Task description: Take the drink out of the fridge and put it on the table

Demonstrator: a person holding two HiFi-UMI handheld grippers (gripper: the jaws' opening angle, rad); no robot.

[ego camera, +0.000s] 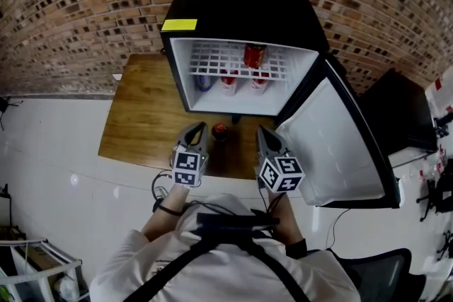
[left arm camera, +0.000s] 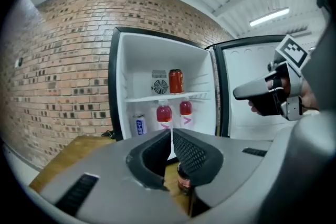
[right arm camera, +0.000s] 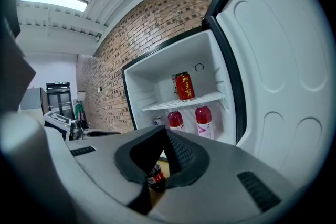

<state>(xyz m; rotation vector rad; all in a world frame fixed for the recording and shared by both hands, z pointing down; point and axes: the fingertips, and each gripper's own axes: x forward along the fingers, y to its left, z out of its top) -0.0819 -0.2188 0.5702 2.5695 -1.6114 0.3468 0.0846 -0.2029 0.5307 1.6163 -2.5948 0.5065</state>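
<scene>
A small dark drink bottle with a red cap (ego camera: pixel 219 132) stands upright on the wooden table (ego camera: pixel 141 125), just in front of the open fridge (ego camera: pixel 241 10). My left gripper (ego camera: pixel 200 129) is close on its left and my right gripper (ego camera: pixel 261 132) a little to its right, both shut and holding nothing. The left gripper view shows the bottle (left arm camera: pixel 184 180) low behind the closed jaws (left arm camera: pixel 170 135). It sits the same way (right arm camera: pixel 155 178) under the closed jaws (right arm camera: pixel 166 134) in the right gripper view. Inside the fridge, a red can (ego camera: pixel 253 55) stands on the upper shelf.
Two red bottles (ego camera: pixel 228 81) (ego camera: pixel 260 81) and a blue can (ego camera: pixel 204 81) stand on the fridge floor. The fridge door (ego camera: pixel 333 145) hangs open to the right, beside my right gripper. A black case (ego camera: pixel 403 109) lies farther right, and a brick wall (ego camera: pixel 71 3) is behind.
</scene>
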